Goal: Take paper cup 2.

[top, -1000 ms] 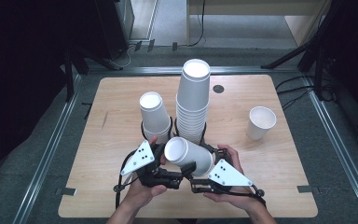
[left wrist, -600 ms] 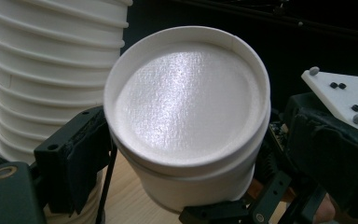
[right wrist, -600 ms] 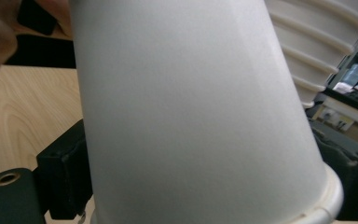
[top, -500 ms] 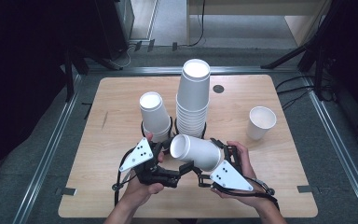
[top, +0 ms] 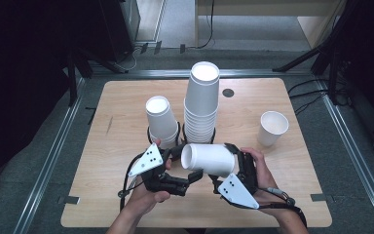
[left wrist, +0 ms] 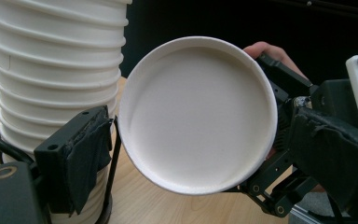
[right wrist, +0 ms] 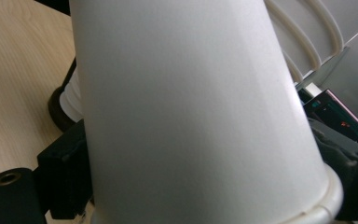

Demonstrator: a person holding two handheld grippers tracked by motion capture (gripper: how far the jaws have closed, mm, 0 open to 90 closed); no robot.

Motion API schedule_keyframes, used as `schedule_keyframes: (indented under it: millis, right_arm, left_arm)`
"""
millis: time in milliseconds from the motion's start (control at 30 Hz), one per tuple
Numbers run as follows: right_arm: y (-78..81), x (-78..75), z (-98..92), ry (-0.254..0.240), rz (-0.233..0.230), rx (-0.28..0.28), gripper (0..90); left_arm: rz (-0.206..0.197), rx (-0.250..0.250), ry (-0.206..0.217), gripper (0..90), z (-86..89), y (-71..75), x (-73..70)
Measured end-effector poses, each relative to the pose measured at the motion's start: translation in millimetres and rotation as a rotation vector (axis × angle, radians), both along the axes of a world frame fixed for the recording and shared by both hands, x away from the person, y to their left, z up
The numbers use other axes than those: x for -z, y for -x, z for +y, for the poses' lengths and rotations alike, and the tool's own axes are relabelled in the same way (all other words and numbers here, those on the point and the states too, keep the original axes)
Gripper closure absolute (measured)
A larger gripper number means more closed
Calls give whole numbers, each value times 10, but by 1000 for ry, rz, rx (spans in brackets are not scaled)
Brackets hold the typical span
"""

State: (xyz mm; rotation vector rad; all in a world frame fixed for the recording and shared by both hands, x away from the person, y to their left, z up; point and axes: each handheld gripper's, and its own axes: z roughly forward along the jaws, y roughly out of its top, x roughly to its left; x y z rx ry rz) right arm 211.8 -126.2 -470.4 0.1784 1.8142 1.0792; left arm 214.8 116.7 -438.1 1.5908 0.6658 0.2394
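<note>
A white paper cup lies level above the table, its mouth toward my left gripper. My right gripper is shut on the cup's wall, one jaw on each side. In the left gripper view the cup's open mouth faces the camera. Its rim stands between the left gripper's jaws. Those jaws have just been opening. The rim lies next to the left pad, and a small gap shows on the other side.
A tall stack of white cups stands just behind the hands and a shorter stack to its left, both in black ring bases. A single upright cup stands at the right. The wooden table ends close in front.
The held cup has tipped from mouth-up to lying level and has shifted slightly right with the right hand. The left hand has stayed in place.
</note>
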Motion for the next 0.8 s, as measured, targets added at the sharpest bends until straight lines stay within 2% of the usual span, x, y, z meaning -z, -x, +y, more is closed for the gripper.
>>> schedule_keyframes:
  millis: [333, 467, 800]
  right_arm:
    - [40, 15, 22, 110, -95, 6, 104]
    - [50, 48, 40, 170, -134, 11, 104]
    - [85, 55, 64, 209, -173, -7, 102]
  left_arm:
    - [35, 17, -36, 67, -14, -34, 20]
    - [39, 25, -46, 67, -20, -37, 23]
    - [53, 53, -72, 68, -47, -37, 36]
